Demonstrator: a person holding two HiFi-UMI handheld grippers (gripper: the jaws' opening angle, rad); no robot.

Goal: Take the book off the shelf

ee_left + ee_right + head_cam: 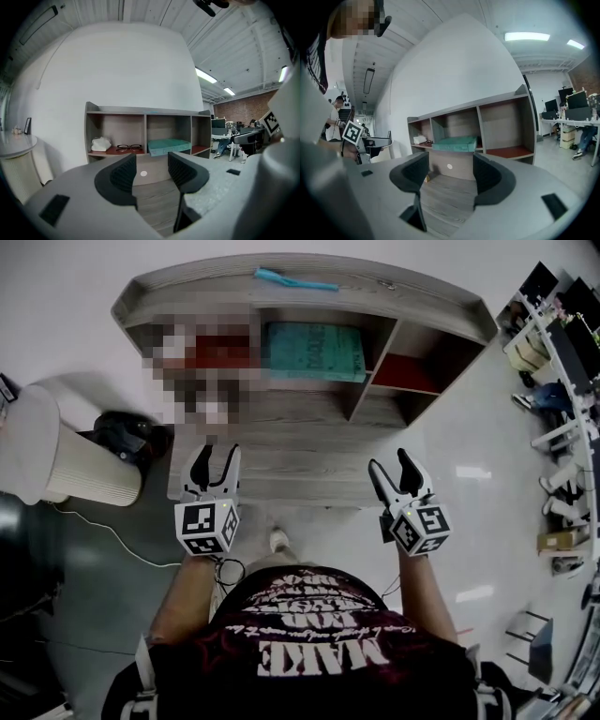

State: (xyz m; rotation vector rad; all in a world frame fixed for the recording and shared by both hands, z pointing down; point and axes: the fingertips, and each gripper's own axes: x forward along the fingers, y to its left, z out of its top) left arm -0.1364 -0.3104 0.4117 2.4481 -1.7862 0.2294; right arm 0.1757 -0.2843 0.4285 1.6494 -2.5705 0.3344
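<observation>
Head view: overhead, steeply down, from behind left gripper [216, 457] and right gripper [391, 465]. Gripper views: low, level, past own jaws toward shelf [91, 130], well ahead; all share book [454, 142].

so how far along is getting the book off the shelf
Nothing looks done: the teal book lies flat in the middle compartment of the shelf. Nothing in hand: left gripper and right gripper are open, empty, short of the shelf. Left: reach in, grip the book, lift it out.

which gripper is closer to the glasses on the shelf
Left. The left gripper faces the left compartment holding the glasses, well short of it; the right gripper is held further right, beyond the book.
</observation>
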